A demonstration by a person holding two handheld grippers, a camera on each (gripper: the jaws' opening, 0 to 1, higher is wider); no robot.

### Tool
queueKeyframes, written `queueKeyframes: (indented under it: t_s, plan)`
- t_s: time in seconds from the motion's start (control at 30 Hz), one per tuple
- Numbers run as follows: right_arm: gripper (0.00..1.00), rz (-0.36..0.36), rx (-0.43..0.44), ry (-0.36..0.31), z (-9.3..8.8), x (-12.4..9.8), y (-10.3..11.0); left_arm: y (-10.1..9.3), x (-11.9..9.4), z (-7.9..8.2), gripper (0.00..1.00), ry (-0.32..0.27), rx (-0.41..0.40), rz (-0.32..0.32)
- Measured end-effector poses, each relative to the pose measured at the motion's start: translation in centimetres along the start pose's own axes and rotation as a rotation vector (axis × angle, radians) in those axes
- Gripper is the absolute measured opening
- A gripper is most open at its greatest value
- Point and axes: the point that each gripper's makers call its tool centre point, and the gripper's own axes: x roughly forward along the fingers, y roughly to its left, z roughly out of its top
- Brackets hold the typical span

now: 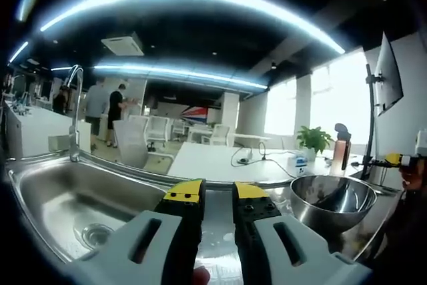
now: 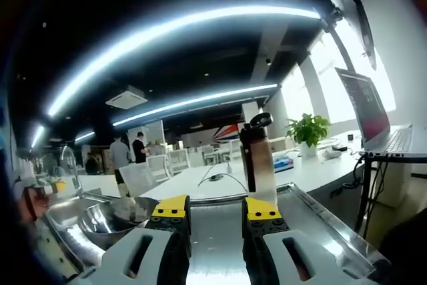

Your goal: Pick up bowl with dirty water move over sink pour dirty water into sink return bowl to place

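Note:
A shiny steel bowl [image 1: 331,199] stands upright on the steel drainboard [image 1: 220,231], to the right of the sink basin [image 1: 60,198]. Its inside shows glints and a dark smear. My left gripper [image 1: 218,195] is open by a narrow gap with nothing in it, low over the drainboard between basin and bowl. The right gripper's yellow tip [image 1: 393,159] pokes in at the far right, beyond the bowl. In the right gripper view the bowl [image 2: 110,221] lies to the left. My right gripper [image 2: 217,208] is open and empty over the drainboard [image 2: 217,238].
A curved faucet [image 1: 73,108] rises behind the basin, whose drain [image 1: 95,235] sits low. A dark-lidded bottle [image 2: 259,158] stands just past the counter's edge. On the white table [image 2: 320,171] are a laptop [image 2: 373,111], a plant [image 2: 307,131] and cables. People stand far back.

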Motion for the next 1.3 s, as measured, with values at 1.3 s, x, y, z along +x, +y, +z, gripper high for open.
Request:
queueKeyframes:
  t_s: [1.3]
  plan:
    - [0.27, 0.118, -0.103, 0.078, 3.3, 1.2, 5.0, -2.9, 0.9, 1.6, 0.2, 0.142, -0.004, -0.122]
